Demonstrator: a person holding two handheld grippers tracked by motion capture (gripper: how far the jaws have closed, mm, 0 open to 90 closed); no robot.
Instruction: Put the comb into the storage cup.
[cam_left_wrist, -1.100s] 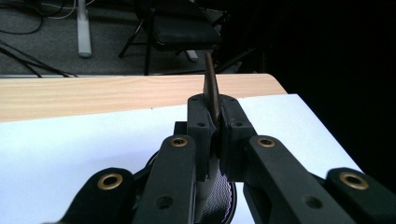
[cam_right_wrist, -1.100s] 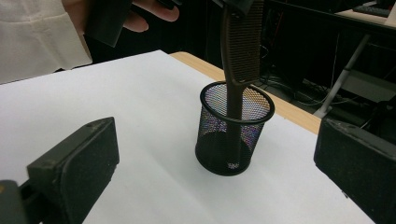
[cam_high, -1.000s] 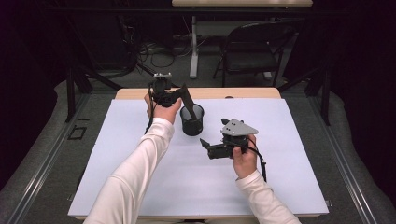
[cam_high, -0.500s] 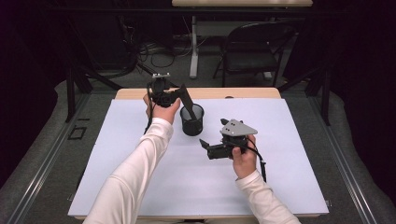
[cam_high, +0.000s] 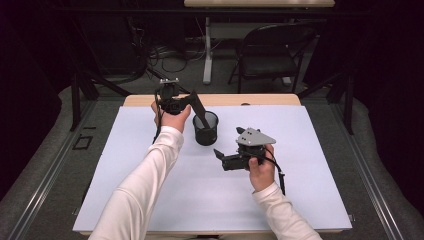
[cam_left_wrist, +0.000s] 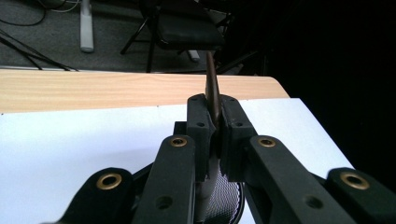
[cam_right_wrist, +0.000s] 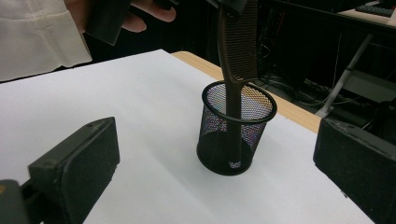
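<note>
One comb (cam_right_wrist: 237, 42), handle-down in cup (cam_right_wrist: 236, 135).

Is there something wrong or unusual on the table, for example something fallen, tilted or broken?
Nothing stands out. The mesh cup stands upright on the white table cover. The left gripper is shut on a brown comb, whose handle end is inside the cup. The right gripper is open and apart from the cup.

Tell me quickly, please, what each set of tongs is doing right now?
Left tongs: shut on the comb, its handle in the mesh cup.
Right tongs: open, holding nothing.
</note>
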